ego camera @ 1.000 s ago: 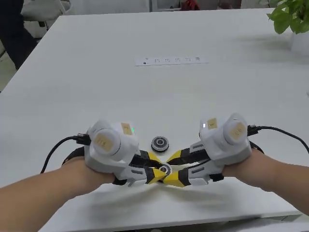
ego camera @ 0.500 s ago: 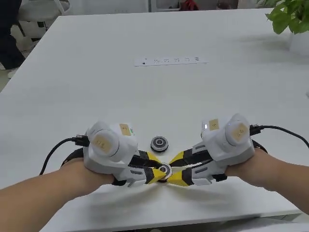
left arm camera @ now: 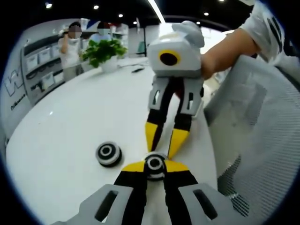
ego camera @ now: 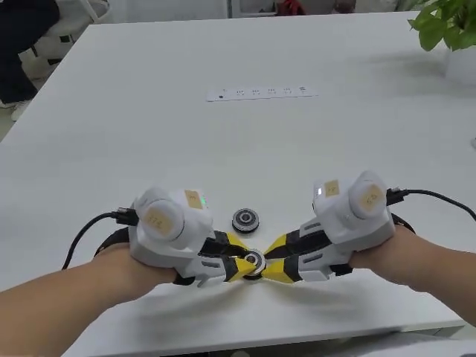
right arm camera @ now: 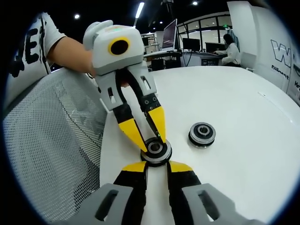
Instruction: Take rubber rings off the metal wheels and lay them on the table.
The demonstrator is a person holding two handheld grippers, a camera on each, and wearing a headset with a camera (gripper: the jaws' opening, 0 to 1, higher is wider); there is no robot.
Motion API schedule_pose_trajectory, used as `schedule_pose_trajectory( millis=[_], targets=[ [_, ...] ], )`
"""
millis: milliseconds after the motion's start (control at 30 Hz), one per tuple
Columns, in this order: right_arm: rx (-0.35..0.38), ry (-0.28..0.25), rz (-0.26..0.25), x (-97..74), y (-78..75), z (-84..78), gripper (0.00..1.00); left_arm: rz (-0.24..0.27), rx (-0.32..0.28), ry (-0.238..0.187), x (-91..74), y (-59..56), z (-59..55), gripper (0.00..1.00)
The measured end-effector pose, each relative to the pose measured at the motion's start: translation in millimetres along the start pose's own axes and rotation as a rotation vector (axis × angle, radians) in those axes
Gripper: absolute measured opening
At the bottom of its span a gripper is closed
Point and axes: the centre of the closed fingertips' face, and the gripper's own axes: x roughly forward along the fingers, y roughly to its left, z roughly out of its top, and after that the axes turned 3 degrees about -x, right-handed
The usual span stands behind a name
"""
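Small change since a second ago: the right gripper (ego camera: 274, 259) has drawn its yellow tips closer together, so the wide fork it showed before is now a narrow wedge nipping the wheel (ego camera: 254, 260). Its white body has slid a touch outward. The left gripper (ego camera: 239, 260) hasn't budged and stays clamped on the same wheel from the other side. So both are pinching it, tip to tip, nose to nose, right at the near edge of the white bench (ego camera: 223, 149). In the left gripper view its own jaws flank the wheel on both sides, and the right gripper comes down onto the far rim. The right gripper view shows the mirror of that. The wheel is black round its edge, with a bright hub. The second wheel (ego camera: 246, 220) lies flat on the bench just beyond the pair, apart from both, and is where it was. Both forearms come in low from the bottom corners, with the grippers lying nearly flat and angled inward. A black cable (ego camera: 89, 227) trails off the left one.
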Motion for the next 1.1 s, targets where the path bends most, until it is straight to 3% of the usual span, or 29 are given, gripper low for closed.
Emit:
schedule_pose_trajectory(
  millis=[633,733,1100],
  targets=[
    [0.128,0.011,-0.011,-4.2,-3.3,-3.5,0.00,0.007,0.012,0.001,0.3,-0.2,0.3,0.13],
    [0.183,-0.009,-0.010,-7.4,-5.1,-2.2,0.00,0.005,0.015,0.002,0.3,-0.3,0.2,0.13],
    [0.282,-0.044,-0.016,-9.5,-7.8,-1.3,0.00,0.010,0.013,0.004,0.2,-0.3,0.2,0.13]
  ],
)
